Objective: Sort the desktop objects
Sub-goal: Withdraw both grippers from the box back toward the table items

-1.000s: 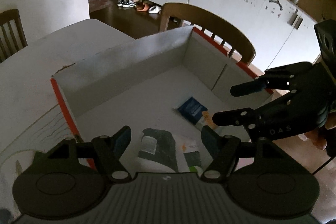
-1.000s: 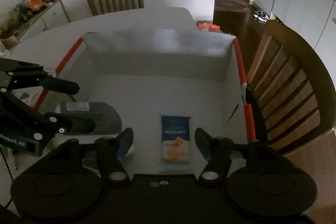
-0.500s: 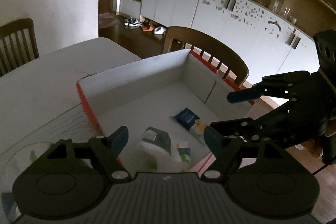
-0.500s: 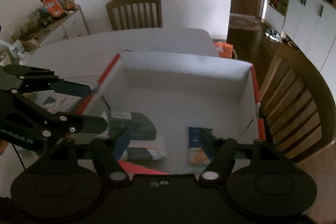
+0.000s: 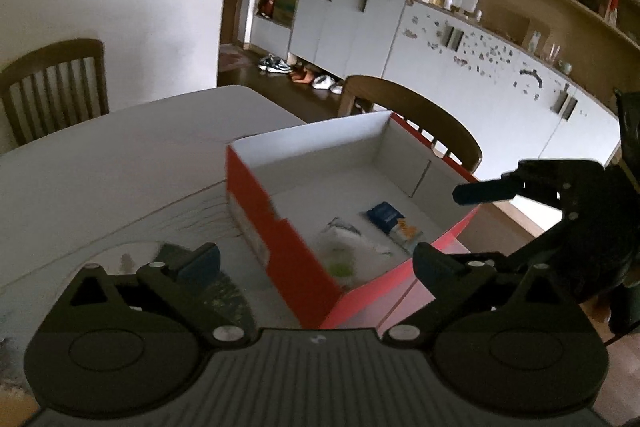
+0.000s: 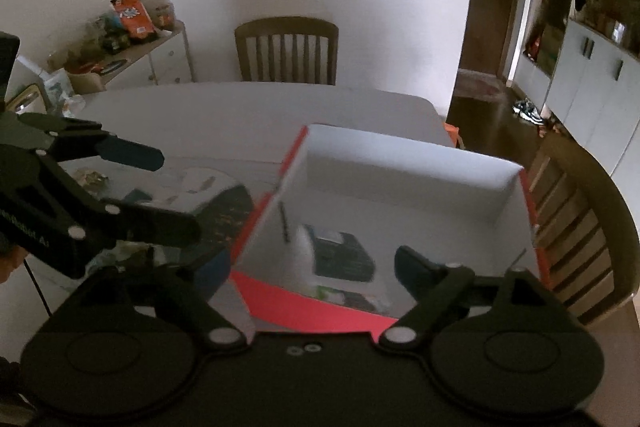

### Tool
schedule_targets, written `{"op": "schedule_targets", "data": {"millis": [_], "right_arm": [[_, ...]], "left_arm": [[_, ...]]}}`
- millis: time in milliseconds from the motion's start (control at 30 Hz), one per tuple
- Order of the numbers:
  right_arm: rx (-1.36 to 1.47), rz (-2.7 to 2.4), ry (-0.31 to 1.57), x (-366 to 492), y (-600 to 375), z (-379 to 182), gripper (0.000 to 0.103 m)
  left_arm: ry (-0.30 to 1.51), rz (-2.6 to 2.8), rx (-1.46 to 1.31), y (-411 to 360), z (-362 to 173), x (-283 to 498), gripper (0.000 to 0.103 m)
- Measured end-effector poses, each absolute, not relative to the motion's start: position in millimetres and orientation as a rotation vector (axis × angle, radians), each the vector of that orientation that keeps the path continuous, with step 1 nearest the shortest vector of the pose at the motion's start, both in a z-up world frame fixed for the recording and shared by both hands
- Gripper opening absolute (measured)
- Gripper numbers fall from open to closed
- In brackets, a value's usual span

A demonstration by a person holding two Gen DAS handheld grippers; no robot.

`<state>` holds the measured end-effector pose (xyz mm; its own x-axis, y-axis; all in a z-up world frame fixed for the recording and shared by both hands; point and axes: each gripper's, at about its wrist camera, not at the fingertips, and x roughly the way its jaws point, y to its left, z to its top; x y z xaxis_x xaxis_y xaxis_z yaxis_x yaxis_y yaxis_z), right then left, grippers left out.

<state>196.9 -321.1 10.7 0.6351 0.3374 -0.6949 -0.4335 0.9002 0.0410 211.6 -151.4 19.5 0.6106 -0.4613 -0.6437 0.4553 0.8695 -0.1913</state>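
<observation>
1. The left gripper [image 5: 316,261] hovers above the near corner of the red-and-white box [image 5: 280,223], fingers spread wide and holding nothing.
2. The right gripper [image 6: 312,267] hangs over the box's near wall, tilted downward, likewise spread and empty.
3. Ahead of both, inside the box, lie a blue packet [image 5: 390,219] and a dark pouch [image 6: 340,253].

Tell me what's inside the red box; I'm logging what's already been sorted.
Inside the red box: a blue-and-orange packet, a dark grey pouch, and a white wrapper with green print. The box's near wall hides whatever sits right behind it.
</observation>
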Motion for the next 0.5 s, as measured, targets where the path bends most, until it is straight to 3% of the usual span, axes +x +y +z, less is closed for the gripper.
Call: {"op": "schedule_targets", "data": {"millis": [500], "right_arm": [[-0.097, 0.439, 0.768, 159, -250, 7, 0.091]], "left_arm": [[0.758, -0.402, -0.034, -42, 13, 171, 0.103]]}}
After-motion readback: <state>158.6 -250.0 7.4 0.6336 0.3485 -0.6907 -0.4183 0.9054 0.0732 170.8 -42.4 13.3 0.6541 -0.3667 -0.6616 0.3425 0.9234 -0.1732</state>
